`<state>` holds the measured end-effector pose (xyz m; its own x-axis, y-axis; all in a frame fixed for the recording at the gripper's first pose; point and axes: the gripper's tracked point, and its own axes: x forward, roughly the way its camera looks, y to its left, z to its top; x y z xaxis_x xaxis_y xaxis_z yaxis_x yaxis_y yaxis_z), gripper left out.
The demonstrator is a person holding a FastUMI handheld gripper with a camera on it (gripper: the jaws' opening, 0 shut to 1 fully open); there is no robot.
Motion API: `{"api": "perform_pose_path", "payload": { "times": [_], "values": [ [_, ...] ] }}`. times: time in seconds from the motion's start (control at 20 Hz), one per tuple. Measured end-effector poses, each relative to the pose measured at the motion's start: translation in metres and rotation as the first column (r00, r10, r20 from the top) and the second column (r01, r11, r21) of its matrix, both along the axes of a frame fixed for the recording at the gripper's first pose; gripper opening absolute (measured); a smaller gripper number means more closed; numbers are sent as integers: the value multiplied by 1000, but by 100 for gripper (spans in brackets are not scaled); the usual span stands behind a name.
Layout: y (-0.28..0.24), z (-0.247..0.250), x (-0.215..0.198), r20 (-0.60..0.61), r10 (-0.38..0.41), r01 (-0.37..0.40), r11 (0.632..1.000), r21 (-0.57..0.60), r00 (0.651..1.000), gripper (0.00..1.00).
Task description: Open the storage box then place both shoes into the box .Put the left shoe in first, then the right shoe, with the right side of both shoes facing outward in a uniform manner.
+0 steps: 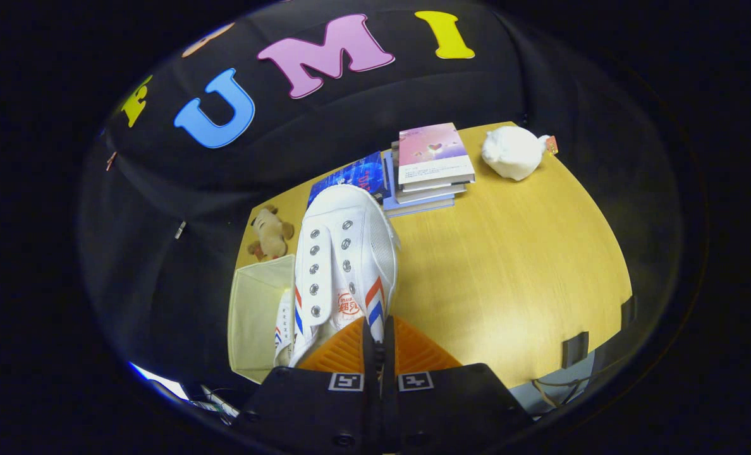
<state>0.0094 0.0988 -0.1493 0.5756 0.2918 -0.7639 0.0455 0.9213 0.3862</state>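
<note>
Pinching the heel end of a white canvas shoe, my gripper has its two fingers drawn almost together, with only a thin edge of the shoe caught between them. The shoe rises away from the fingers toward twelve o'clock, toe farthest from me, its eyelets and red and blue side stripes plain to see. It hangs over the open beige storage box, which stands at about ten o'clock from my fingers at the near left corner of the wooden table. Inside that box, tight against the held shoe's left flank, I see a second shoe of the same make, mostly hidden. Beyond the box, at eleven o'clock, a small brown plush toy lies on the table. Past the shoe's toe, at twelve to one o'clock, sits a stack of books with a blue book beside it. Farther out at one o'clock, near the table's far edge, rests a white plush toy.
</note>
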Motion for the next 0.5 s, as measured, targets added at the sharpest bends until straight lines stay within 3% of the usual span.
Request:
{"api": "perform_pose_path", "payload": {
  "times": [0.5],
  "values": [
    [134,-5,-16,-45,131,-129,990,64,990,5]
  ]
}}
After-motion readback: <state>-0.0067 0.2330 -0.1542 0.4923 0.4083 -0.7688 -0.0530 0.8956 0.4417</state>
